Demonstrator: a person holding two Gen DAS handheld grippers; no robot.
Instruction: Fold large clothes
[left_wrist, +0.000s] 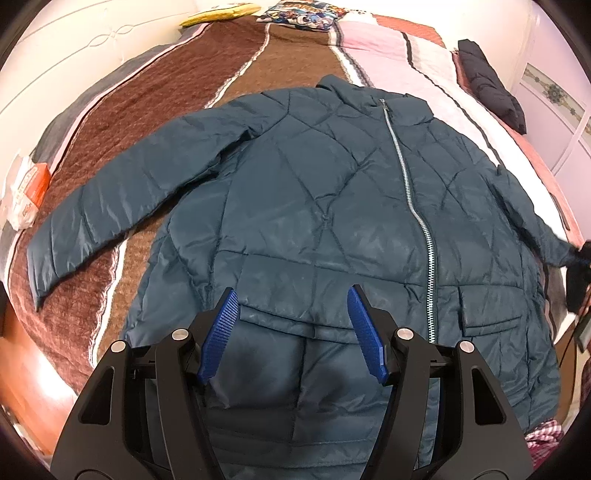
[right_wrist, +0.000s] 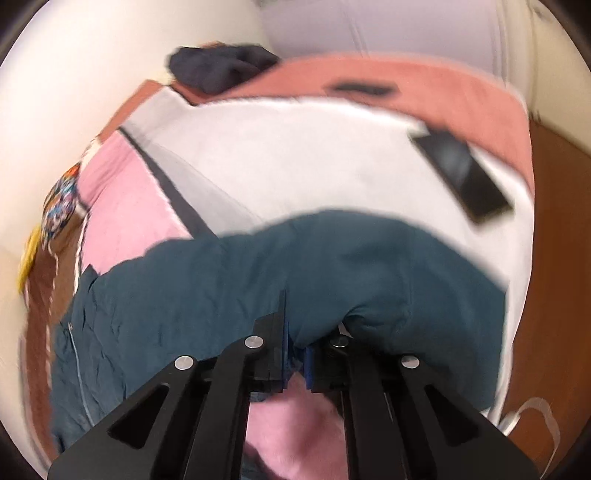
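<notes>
Striped bedding (left_wrist: 236, 85) in brown, white and pink covers the bed where a teal quilted jacket (left_wrist: 314, 192) lies front up, zipped, its hood toward twelve o'clock and one sleeve stretched out toward eight. Above the hem at six o'clock hangs the left gripper (left_wrist: 291, 328), blue pads spread wide with nothing between them. At the jacket's three o'clock edge the right gripper (right_wrist: 295, 354) has its jaws pinched on the other sleeve's fabric — that view is blurred. A dark phone (right_wrist: 461, 177) rests on the white stripe near one o'clock.

A bed (left_wrist: 192, 96) with a brown, pink and white striped blanket stands against cream walls (left_wrist: 85, 55).
</notes>
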